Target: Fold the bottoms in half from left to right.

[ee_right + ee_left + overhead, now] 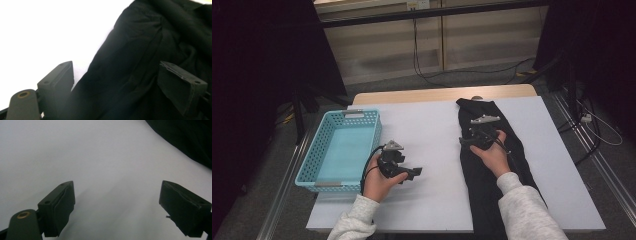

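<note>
A black garment (477, 190) lies lengthwise on the right half of the white-covered table (432, 125). My right gripper (476, 134) hovers over the garment's upper part, held by a hand in a light grey sleeve. In the right gripper view its jaws stand wide apart (116, 75) above the garment's folded left edge (140, 50), and the pads do not press on the cloth. My left gripper (415, 172) rests low over the bare table, pointing right toward the garment. It is open (117, 195) with nothing between its jaws; a corner of the garment (190, 140) shows beyond.
A light blue perforated basket (314, 165) stands at the table's left edge, just left of my left hand, with nothing visible inside. Cables run across the floor behind the table and at the right. Dark stands flank both sides.
</note>
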The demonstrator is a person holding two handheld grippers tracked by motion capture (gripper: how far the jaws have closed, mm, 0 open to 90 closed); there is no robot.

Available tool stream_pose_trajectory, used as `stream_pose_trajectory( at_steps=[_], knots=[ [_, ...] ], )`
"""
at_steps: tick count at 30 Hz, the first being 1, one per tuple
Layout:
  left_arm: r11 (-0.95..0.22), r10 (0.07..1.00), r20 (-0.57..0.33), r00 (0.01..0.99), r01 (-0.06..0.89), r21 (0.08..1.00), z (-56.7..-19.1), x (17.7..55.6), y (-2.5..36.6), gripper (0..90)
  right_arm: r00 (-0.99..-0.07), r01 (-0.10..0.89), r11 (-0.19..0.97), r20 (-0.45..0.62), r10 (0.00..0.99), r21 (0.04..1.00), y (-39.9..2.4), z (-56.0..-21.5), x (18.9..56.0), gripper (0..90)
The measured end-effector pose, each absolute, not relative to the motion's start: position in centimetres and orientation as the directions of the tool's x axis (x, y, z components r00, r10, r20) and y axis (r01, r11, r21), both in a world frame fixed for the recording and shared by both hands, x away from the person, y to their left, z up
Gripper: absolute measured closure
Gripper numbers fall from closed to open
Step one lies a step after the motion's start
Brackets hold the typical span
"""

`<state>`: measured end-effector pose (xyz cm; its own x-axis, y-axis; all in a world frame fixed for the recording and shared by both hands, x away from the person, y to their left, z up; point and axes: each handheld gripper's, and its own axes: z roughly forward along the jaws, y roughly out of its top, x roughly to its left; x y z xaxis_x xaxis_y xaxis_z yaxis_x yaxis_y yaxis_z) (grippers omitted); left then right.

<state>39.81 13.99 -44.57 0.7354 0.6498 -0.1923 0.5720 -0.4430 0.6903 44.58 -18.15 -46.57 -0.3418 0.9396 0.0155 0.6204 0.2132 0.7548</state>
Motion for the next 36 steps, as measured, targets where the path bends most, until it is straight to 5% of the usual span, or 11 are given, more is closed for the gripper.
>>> stream_pose_trajectory(
  at_steps=[8, 23, 36],
  knots=[
    [-0.443, 0.653, -0.195, 0.732, 0.578, 0.685, -44.8, 39.8, 14.0, 13.6, -0.337, 0.632, 0.247, -0.027, 0.941, 0.735, -17.7, -47.1, 45.1, 26.0],
    [-0.434, 0.665, -0.195, 0.721, 0.585, 0.685, -44.8, 39.8, 14.6, 13.8, -0.272, 0.619, 0.206, -0.040, 0.962, 0.758, -19.5, -46.9, 45.0, 82.8],
    [-0.425, 0.672, -0.198, 0.713, 0.591, 0.685, -44.8, 39.9, 14.7, 13.8, -0.356, 0.607, 0.210, 0.026, 0.934, 0.767, -18.2, -46.4, 44.5, 86.2]
  ],
)
